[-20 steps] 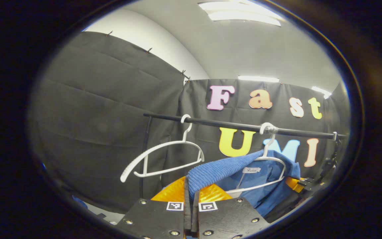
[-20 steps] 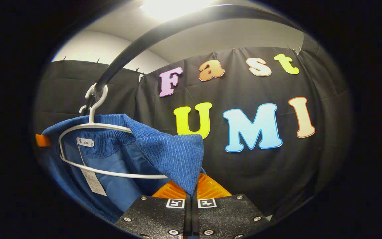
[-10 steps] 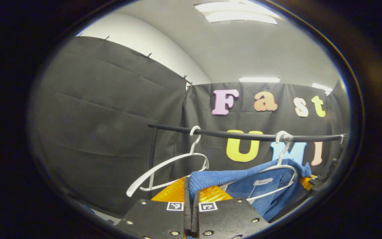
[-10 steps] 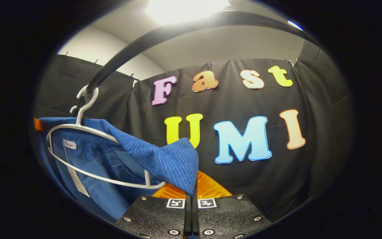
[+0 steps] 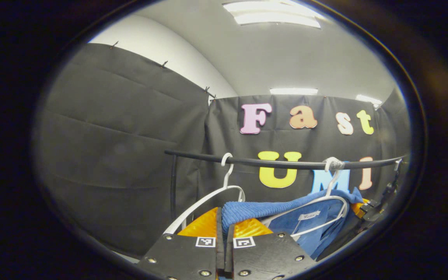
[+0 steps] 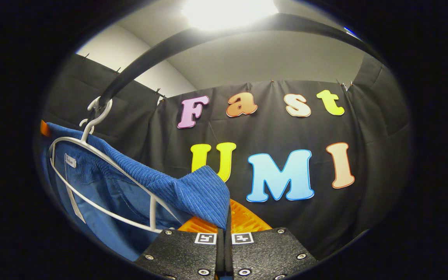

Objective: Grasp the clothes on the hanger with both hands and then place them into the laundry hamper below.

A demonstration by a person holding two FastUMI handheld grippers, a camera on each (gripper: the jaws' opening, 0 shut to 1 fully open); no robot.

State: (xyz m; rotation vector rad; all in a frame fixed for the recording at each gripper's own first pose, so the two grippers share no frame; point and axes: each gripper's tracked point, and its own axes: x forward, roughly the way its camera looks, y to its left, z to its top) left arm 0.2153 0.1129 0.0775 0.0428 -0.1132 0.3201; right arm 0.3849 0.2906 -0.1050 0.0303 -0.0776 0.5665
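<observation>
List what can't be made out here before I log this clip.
- Blue garment body: cut off at both views' lower edges.
- Neck label and hang tag: too small.
- Right gripper in the left gripper view: at the edge, jaws unreadable.

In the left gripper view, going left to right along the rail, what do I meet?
Rail's upright post → empty white hanger → white hanger carrying the blue garment → the other claw at the far right.
</observation>
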